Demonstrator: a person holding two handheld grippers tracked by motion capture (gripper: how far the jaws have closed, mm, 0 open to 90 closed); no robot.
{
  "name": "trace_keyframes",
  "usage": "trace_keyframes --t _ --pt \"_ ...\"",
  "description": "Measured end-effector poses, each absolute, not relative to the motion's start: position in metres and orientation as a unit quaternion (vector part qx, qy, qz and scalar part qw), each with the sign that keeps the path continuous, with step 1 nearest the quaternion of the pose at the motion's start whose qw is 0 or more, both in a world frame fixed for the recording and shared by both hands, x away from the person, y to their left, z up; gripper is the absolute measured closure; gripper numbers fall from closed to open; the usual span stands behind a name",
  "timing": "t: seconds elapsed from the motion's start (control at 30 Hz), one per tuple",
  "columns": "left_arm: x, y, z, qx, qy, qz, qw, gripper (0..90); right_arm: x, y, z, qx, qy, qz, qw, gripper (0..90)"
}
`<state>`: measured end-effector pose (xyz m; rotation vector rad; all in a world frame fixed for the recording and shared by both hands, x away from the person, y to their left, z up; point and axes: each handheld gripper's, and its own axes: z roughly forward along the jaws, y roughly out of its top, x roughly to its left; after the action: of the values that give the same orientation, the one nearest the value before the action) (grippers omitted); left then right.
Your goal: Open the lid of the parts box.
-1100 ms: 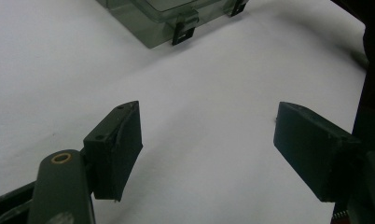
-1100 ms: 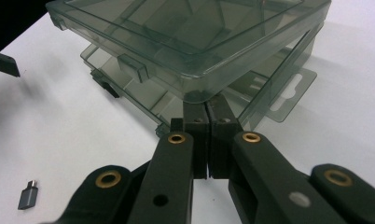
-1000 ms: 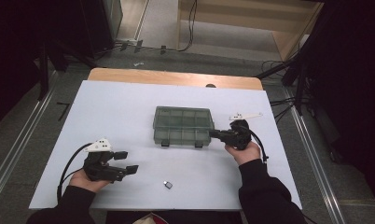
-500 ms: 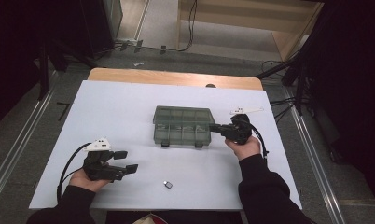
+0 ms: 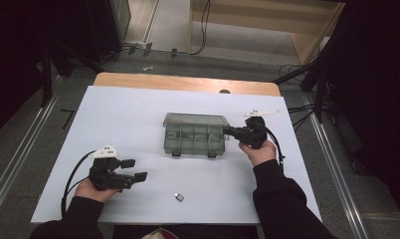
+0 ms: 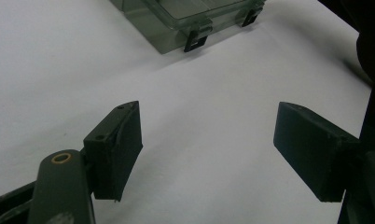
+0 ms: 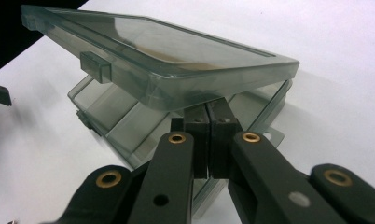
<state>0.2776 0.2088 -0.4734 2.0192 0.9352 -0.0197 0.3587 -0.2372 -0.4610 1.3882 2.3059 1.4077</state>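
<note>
A clear grey compartment box [image 5: 195,134] sits in the middle of the white table [image 5: 123,114]. My right gripper [image 5: 229,132] is at the box's right side. In the right gripper view its jaws [image 7: 207,109] are shut together with nothing between them, and their tips are tucked under the edge of the lid [image 7: 167,56], which stands tilted up off the tray below. My left gripper [image 5: 137,169] rests low at the front left, well apart from the box, jaws wide open and empty [image 6: 206,107]. The box's front latches [image 6: 195,39] show in the left gripper view.
A small dark metal piece [image 5: 178,197] lies near the table's front edge between the two hands. A wooden strip [image 5: 188,82] runs along the table's far edge. Cables and dark stands lie on the floor beyond.
My right gripper has shifted slightly up and toward the box's right edge. The left hand has stayed put.
</note>
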Motion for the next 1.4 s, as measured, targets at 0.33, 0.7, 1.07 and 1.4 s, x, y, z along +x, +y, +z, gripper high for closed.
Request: trace_keyframes --t 0.33,0.7,1.07,1.4 --pt "0.285 0.206 -0.473 0.811 0.39 -0.003 0.437 24.1 0.364 -0.237 -0.46 0.46 0.755 0.465 0.051 86.7" --pt "0.3 0.198 -0.465 0.81 0.397 0.007 0.432 23.8 0.367 -0.237 -0.459 0.458 0.755 0.466 0.053 86.7" --pt "0.319 0.189 -0.46 0.808 0.404 0.014 0.429 24.2 0.37 -0.235 -0.458 0.459 0.755 0.466 0.048 86.7" --pt "0.334 0.175 -0.452 0.808 0.402 0.022 0.431 24.2 0.373 -0.235 -0.456 0.459 0.755 0.466 0.049 86.7"
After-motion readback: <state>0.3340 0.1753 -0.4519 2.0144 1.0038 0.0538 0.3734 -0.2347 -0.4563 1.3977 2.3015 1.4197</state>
